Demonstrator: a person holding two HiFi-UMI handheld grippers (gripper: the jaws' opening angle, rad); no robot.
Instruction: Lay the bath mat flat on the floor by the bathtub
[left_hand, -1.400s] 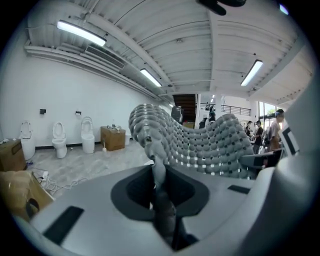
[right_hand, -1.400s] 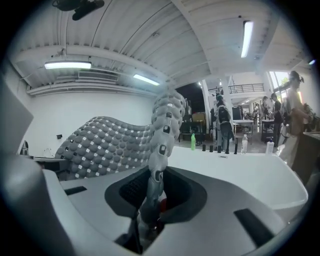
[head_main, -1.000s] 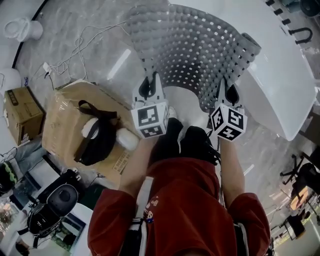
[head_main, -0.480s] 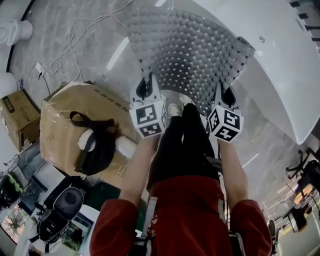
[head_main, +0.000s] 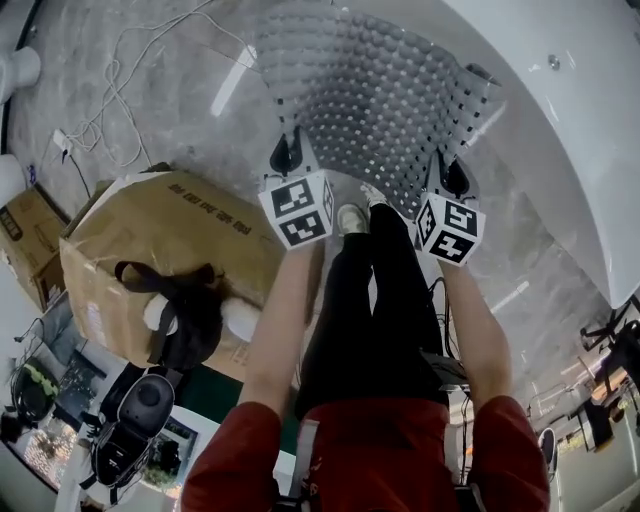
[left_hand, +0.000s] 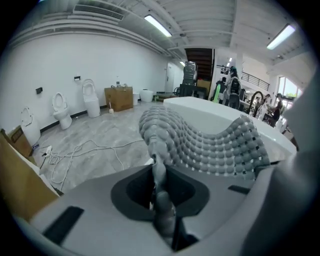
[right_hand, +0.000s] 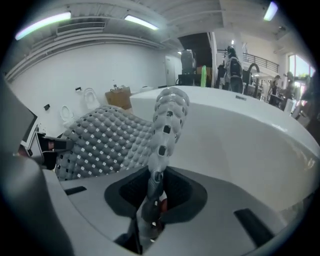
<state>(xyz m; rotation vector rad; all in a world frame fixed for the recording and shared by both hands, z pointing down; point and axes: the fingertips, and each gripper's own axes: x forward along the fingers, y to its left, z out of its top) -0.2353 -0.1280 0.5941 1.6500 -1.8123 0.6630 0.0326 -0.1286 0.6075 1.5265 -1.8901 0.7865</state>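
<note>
The grey perforated bath mat (head_main: 370, 90) hangs spread in the air between both grippers, in front of the person's feet, sagging in the middle. My left gripper (head_main: 286, 158) is shut on its near left corner, and the mat's edge (left_hand: 159, 150) runs up out of the jaws in the left gripper view. My right gripper (head_main: 452, 180) is shut on the near right corner; the knobbly edge (right_hand: 165, 125) rises from its jaws. The white bathtub (head_main: 565, 130) lies to the right, and the mat's far right corner reaches over its rim.
A large cardboard box (head_main: 150, 240) with a black bag (head_main: 185, 315) on it stands close on the left. White cables (head_main: 110, 100) trail over the grey floor beyond it. The person's legs and shoes (head_main: 352, 218) are below the mat. Toilets (left_hand: 60, 107) line the far wall.
Both grippers keep their hold on the mat. The view has shifted: the box sits lower in the picture, the legs look longer, and the mat reaches further forward along the tub.
</note>
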